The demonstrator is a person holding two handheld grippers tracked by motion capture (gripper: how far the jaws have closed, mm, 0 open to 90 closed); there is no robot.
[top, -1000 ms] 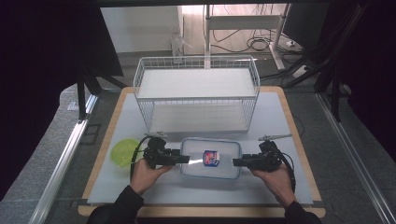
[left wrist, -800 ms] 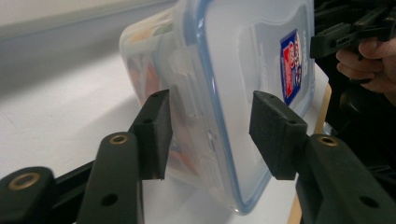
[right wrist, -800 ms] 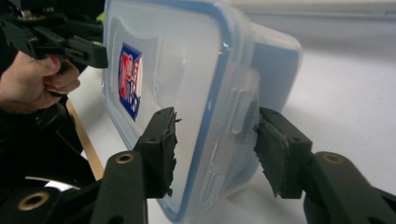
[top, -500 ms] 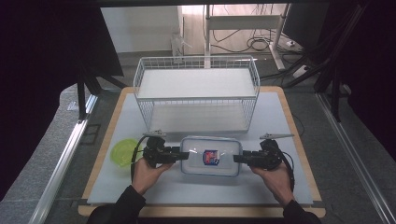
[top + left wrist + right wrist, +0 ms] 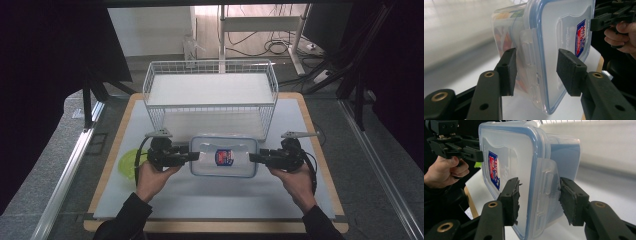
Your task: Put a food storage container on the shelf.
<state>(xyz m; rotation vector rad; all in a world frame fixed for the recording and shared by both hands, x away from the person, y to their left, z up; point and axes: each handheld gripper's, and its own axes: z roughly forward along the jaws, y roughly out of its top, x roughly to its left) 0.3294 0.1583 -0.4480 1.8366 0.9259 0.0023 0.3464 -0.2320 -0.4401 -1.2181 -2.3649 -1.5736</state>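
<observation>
Two grippers, left gripper (image 5: 194,156) and right gripper (image 5: 254,158), clamped half-closed on opposite ends of a clear lidded container (image 5: 224,156) at lower centre, before a wire basket (image 5: 210,90).

Container (image 5: 223,156) before wire basket (image 5: 210,95)

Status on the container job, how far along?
Done: the lid looks seated on the clear container. In hand: left gripper and right gripper clamp its two short ends; it looks lifted off the white mat. Left: probably moving it to the wire basket, which it has not reached.
</observation>
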